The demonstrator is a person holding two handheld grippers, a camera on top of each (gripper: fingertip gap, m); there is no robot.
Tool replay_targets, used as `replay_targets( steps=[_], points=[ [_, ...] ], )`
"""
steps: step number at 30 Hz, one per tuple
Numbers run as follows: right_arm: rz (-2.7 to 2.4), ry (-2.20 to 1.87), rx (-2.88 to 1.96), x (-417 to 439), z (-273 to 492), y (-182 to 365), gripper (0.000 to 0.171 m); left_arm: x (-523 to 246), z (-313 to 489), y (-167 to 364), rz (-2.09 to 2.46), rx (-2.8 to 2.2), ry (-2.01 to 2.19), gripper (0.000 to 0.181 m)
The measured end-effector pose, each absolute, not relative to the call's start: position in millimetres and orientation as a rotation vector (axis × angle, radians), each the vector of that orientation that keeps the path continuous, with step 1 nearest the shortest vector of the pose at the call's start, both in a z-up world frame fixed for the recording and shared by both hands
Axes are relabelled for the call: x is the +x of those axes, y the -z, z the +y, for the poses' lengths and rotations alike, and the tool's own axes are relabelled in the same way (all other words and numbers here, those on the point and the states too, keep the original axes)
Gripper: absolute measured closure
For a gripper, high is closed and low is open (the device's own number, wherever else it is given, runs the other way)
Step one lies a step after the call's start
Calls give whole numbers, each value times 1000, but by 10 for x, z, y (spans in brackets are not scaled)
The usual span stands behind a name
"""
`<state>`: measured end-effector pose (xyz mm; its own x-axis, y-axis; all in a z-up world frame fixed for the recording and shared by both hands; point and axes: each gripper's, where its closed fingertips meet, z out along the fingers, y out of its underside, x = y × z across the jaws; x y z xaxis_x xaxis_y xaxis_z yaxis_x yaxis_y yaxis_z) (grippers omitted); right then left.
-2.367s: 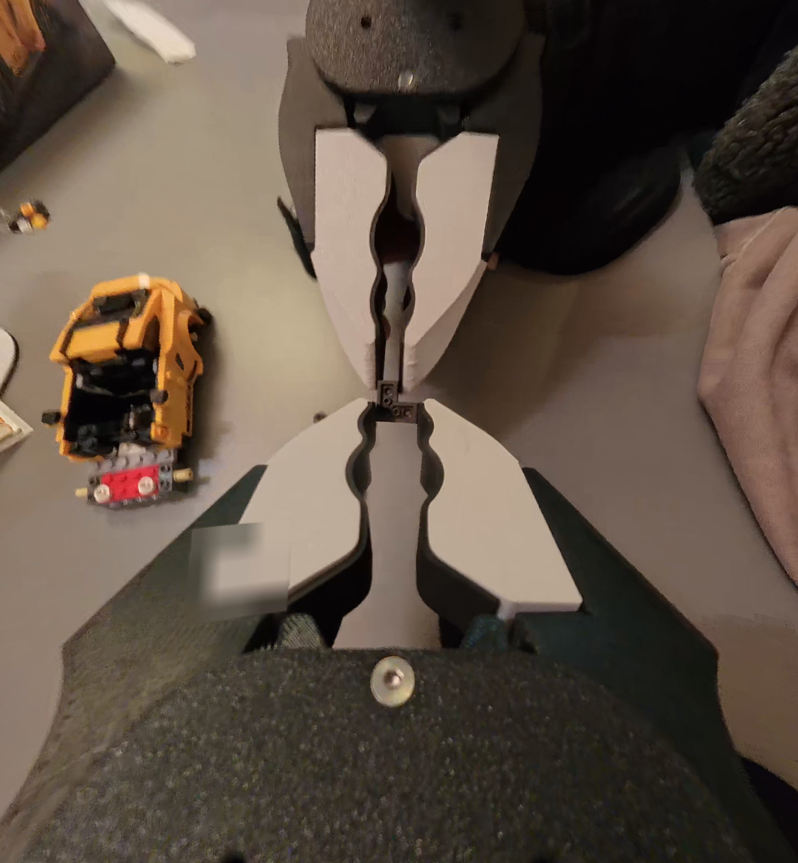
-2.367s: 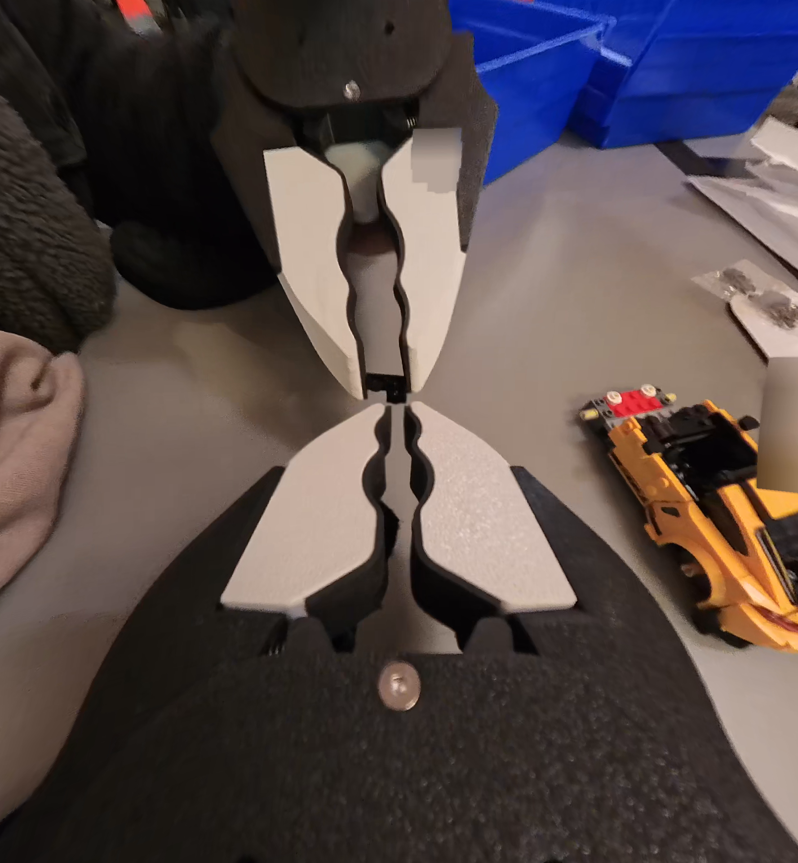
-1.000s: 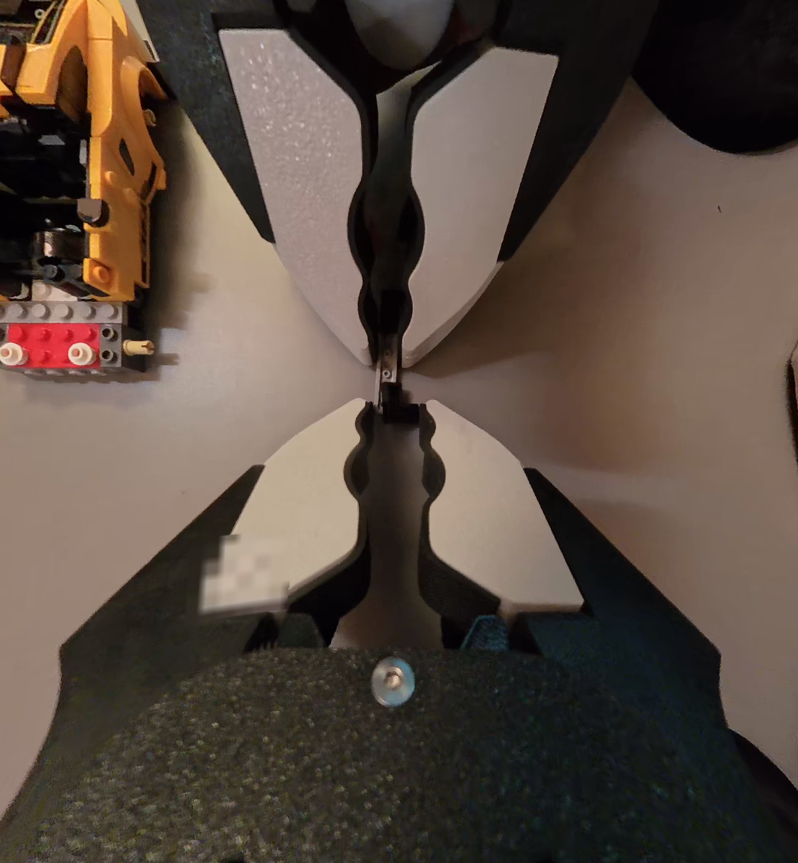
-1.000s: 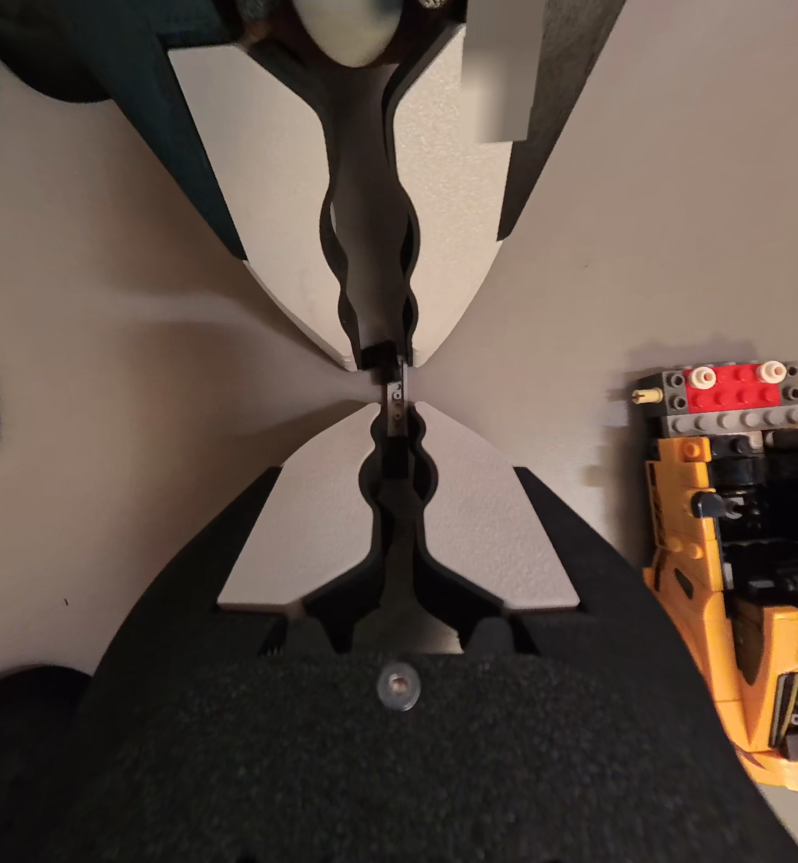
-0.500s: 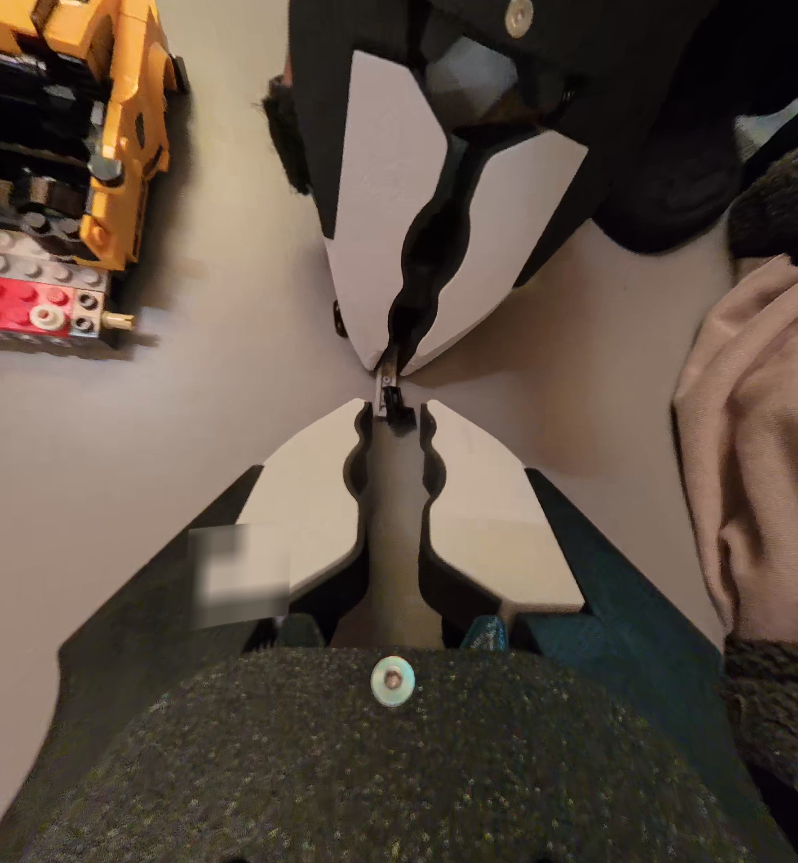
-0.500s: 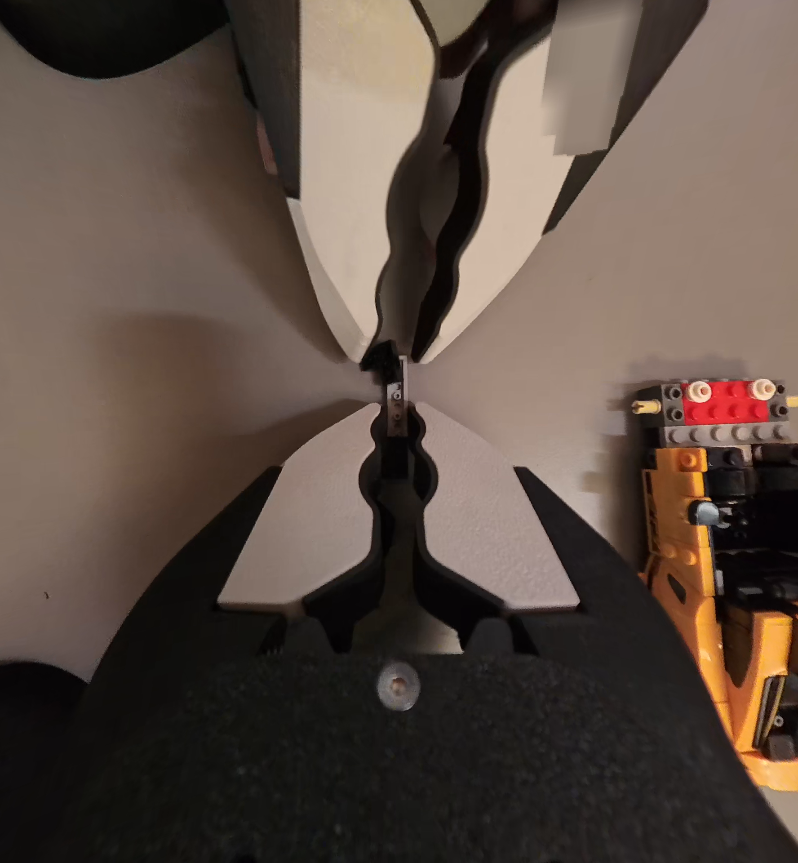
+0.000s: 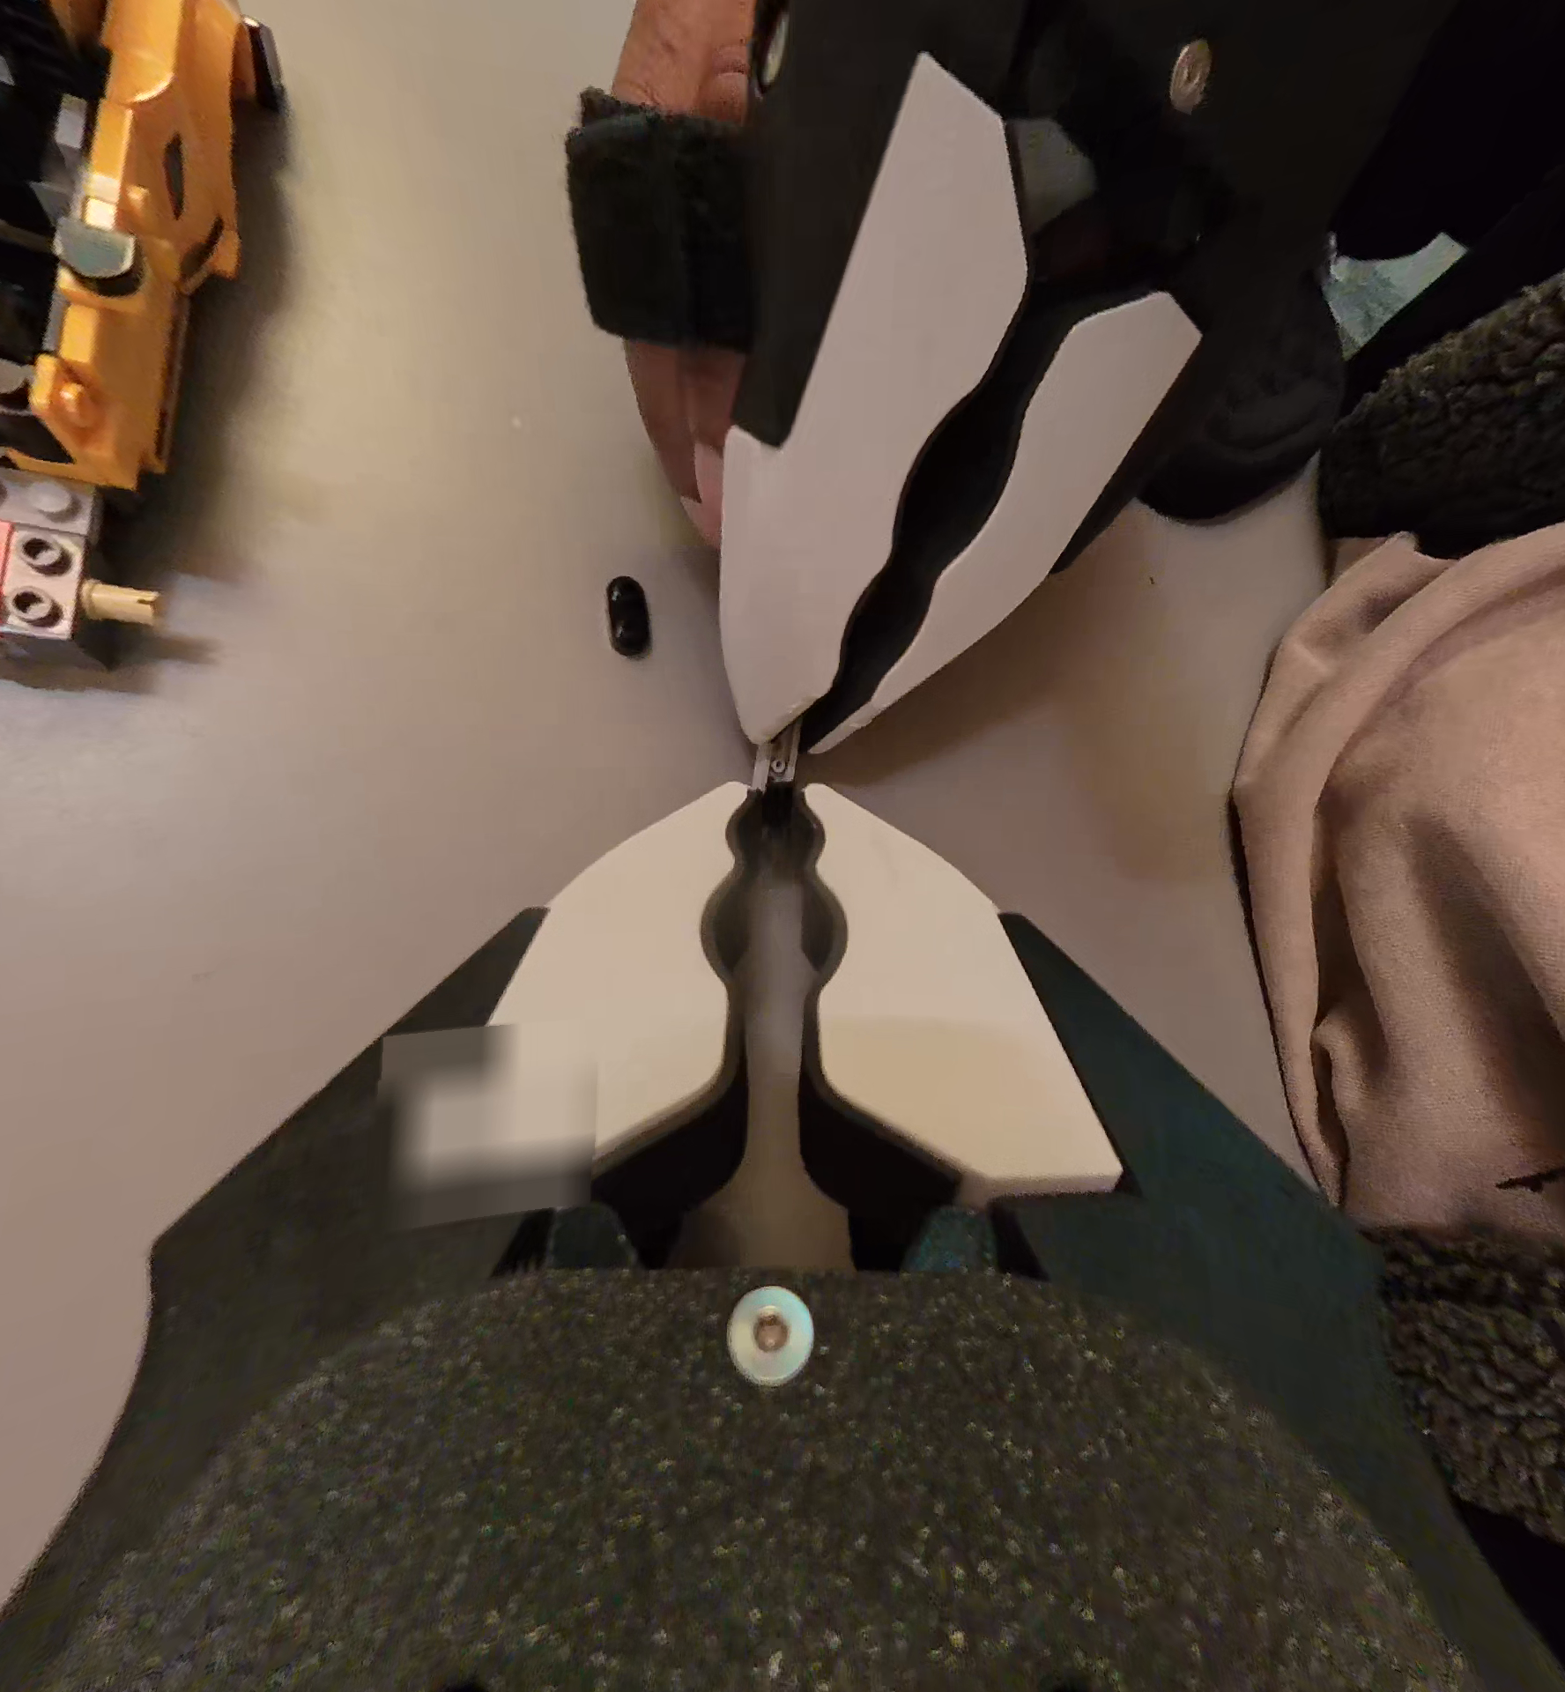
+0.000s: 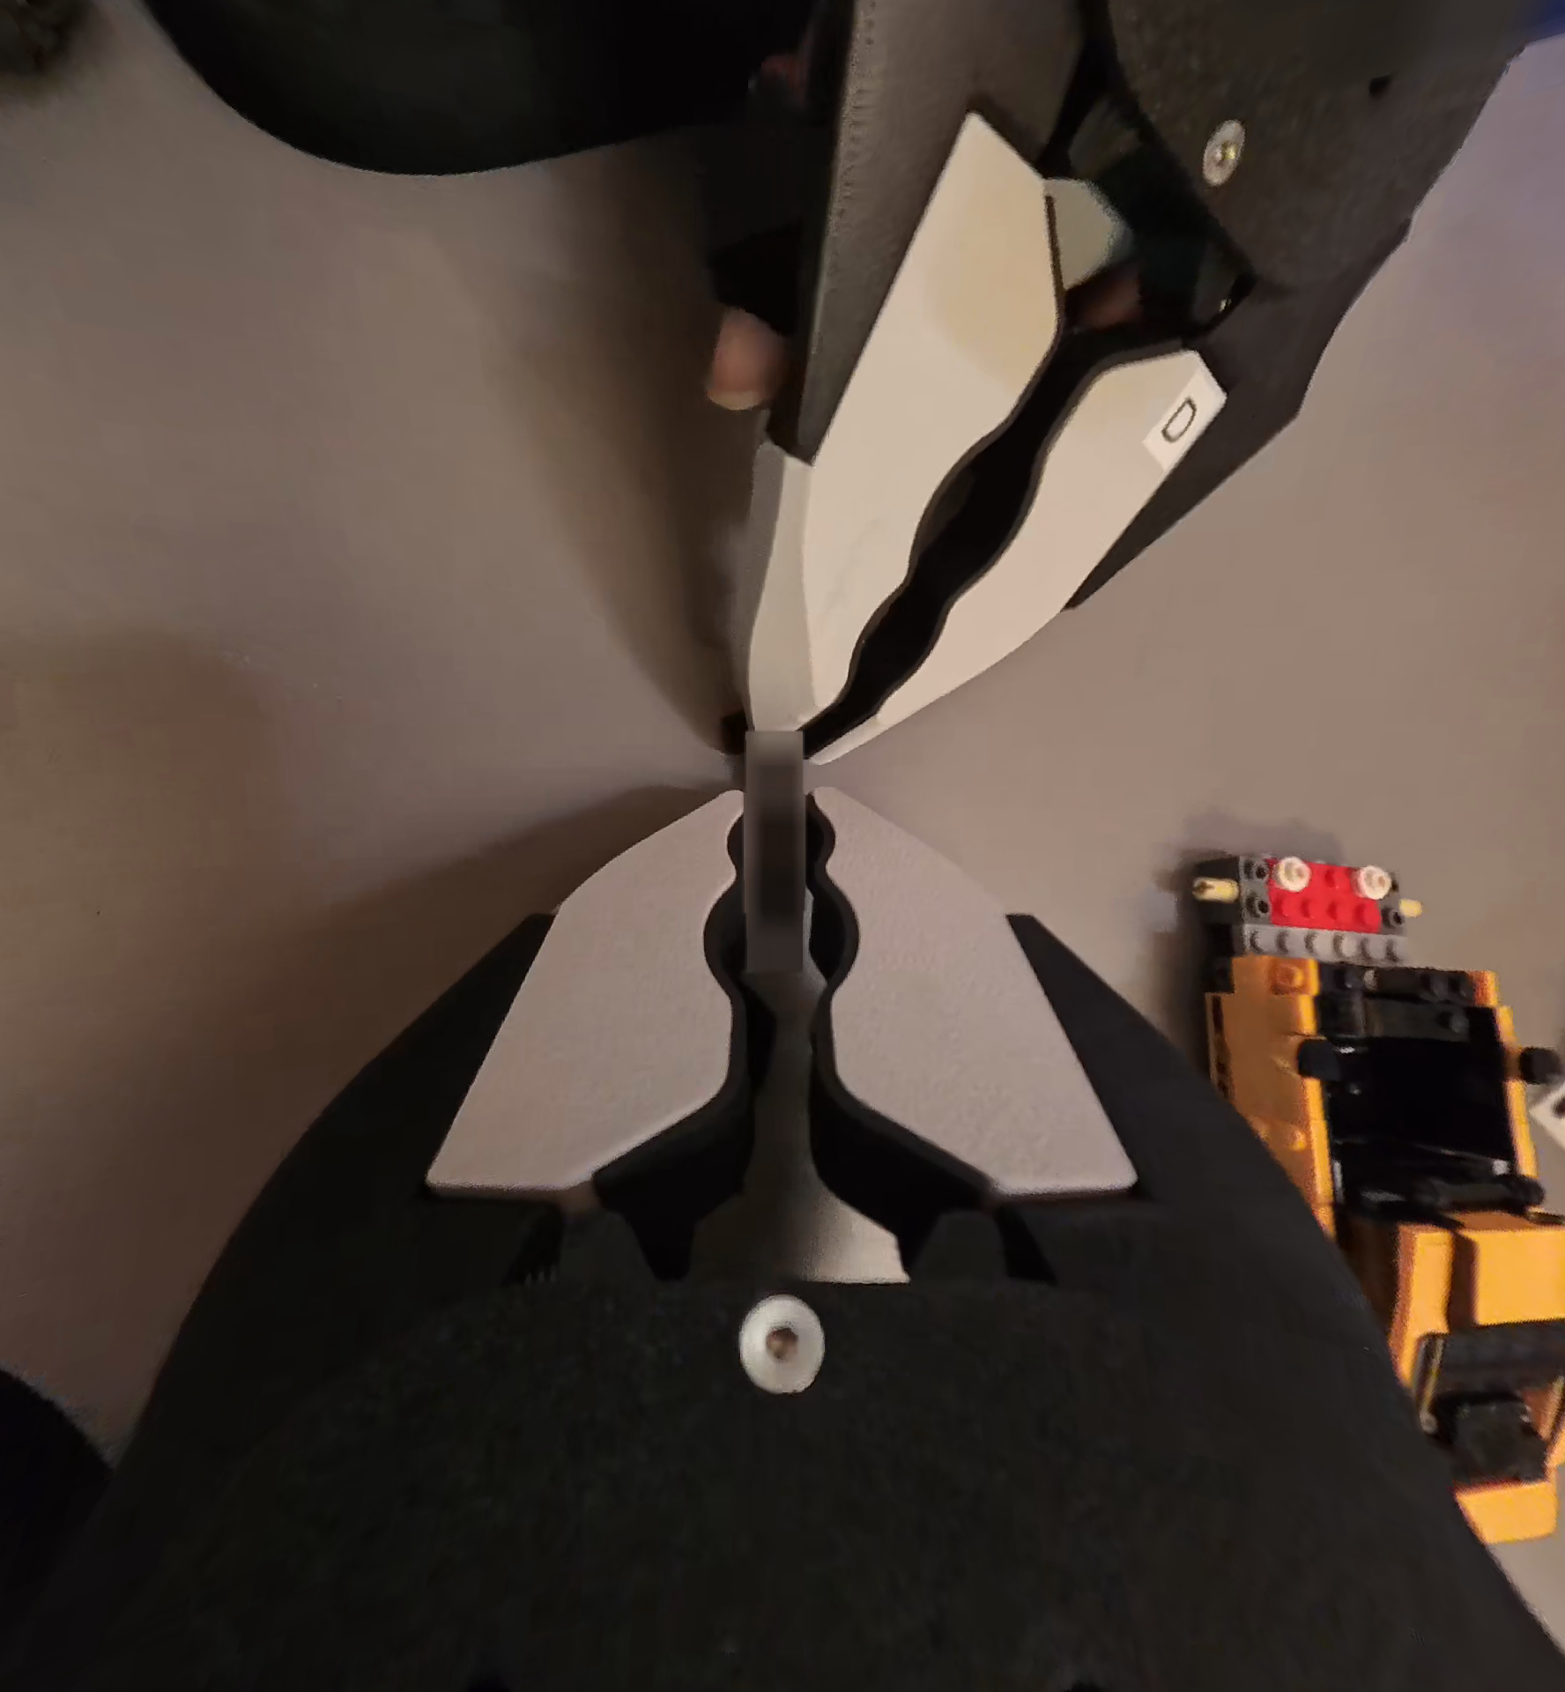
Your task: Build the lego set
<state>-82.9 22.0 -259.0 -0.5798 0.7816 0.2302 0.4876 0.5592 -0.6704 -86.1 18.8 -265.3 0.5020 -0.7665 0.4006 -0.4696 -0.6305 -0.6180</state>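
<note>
Left wrist view: left gripper (image 7: 777, 795) and right gripper (image 7: 793, 732) tip to tip above the grey surface (image 7: 321, 824), jaws of both clamped on a small grey piece (image 7: 777, 764); loose black stud (image 7: 628, 615) alongside. Right wrist view: piece blurred; yellow lego car (image 8: 1392, 1154) whole at right, well apart. Bare surface left; beige cloth (image 7: 1438, 870) crowding the right edge.
</note>
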Motion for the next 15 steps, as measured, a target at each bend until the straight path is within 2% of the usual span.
replay_targets(
  steps=[7,9,15],
  points=[
    [-2248,-697,-797,-788,118,2504,165,-823,92,2588,1114,-2264,962,176],
    [-2223,-714,-742,-787,75,2442,171,-820,62,2610,1146,-2265,960,175],
    [-2280,-656,-724,-744,90,2487,171,-808,18,2654,1182,-2274,961,174]
  ],
)
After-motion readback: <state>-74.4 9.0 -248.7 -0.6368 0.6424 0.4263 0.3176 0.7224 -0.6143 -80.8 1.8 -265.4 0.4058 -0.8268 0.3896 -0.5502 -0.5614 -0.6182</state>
